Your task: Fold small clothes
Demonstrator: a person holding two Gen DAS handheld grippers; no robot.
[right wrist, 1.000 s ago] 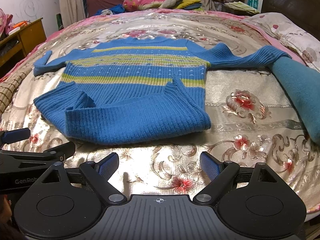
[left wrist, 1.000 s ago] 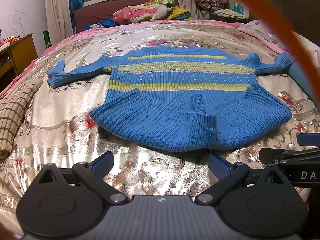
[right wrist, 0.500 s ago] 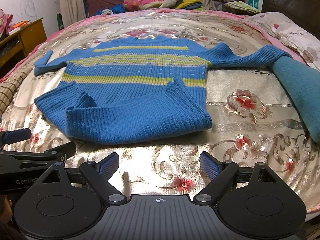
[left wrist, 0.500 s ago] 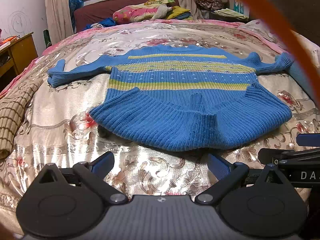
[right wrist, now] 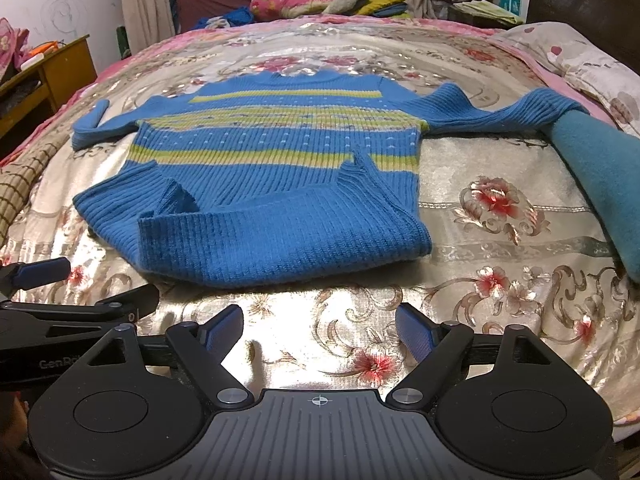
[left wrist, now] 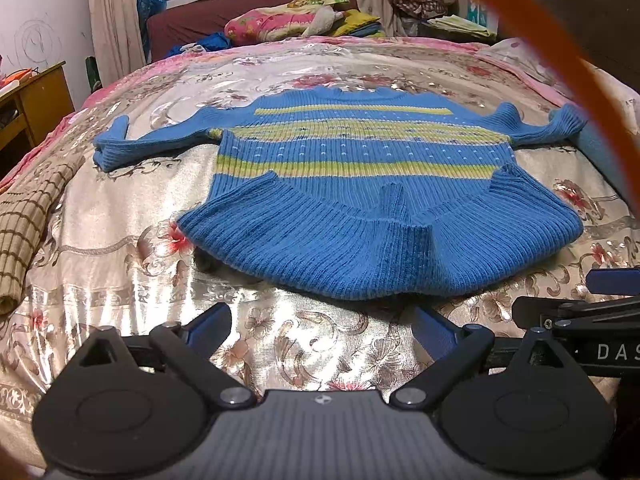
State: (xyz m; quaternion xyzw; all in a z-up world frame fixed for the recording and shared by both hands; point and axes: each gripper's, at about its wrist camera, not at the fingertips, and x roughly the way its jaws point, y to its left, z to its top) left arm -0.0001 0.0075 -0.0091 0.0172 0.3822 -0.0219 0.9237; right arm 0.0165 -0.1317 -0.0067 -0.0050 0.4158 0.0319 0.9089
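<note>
Spread flat across the middle of the bed (left wrist: 120,264), a blue ribbed sweater (left wrist: 360,208) with yellow-green stripes, neckline away from the cameras, hem turned up once into a thick doubled band along the near edge. Left sleeve (left wrist: 132,144) stretched out toward the bedside; right sleeve (right wrist: 500,114) stretched the other way, its cuff touching or just under a teal cloth (right wrist: 600,176), hard to tell which. Left tongs (left wrist: 320,322) spread wide, holding nothing, hanging just short of the folded hem; right tongs (right wrist: 320,326) likewise wide apart and empty, near the hem's right half. Judging by the chunky rib knit: soft, floppy, fairly thick, with enough weight to sag when lifted and enough stretch to pull out of shape if dragged by one corner. Not slippery in itself, though likely to slide as a whole on the shiny bedspread, so better lifted than tugged. Best purchase probably at a cuff for folding a sleeve across the chest, or at the two outer corners of the doubled hem, pinching both layers together, one corner per tongs, for the next fold upward. Deep bite advisable, since a shallow pinch on loose knit may catch only the top layer. Small ridge puckered at the hem's middle (left wrist: 394,200), worth smoothing first.
</note>
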